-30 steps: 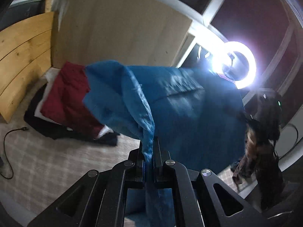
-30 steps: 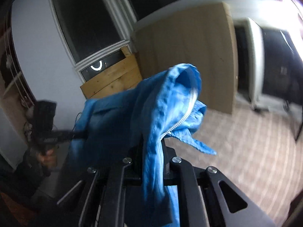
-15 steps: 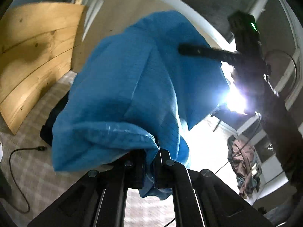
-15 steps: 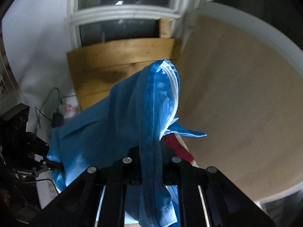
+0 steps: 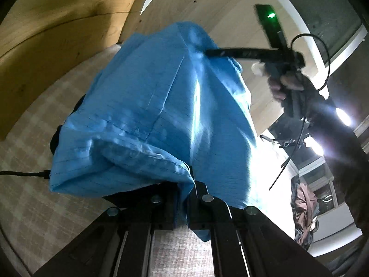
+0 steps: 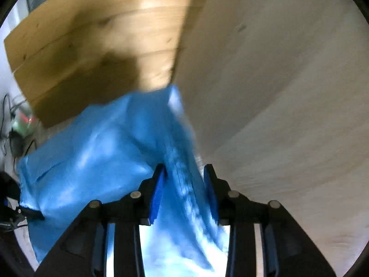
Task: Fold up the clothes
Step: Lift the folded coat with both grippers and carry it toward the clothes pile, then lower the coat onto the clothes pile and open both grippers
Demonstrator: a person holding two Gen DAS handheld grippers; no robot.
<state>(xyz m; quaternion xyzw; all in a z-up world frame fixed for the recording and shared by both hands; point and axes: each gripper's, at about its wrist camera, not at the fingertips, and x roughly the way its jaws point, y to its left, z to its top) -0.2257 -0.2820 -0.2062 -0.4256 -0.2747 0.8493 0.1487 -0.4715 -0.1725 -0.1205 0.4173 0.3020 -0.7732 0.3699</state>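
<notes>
Blue garment [image 6: 96,161] between parted hand-held gripper [image 6: 184,184] jaws

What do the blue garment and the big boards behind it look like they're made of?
The blue garment looks like thin woven cloth with a fine grid; light glows through it. The darker board seems knotty plank wood, showing seams and grain. The paler board looks like smooth plywood or laminate, hard to tell.

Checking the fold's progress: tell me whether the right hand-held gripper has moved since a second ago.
Yes. The right hand-held gripper swung from the dark window toward the wooden boards, tipping downward; its jaws have just been opening around the blue garment.
</notes>
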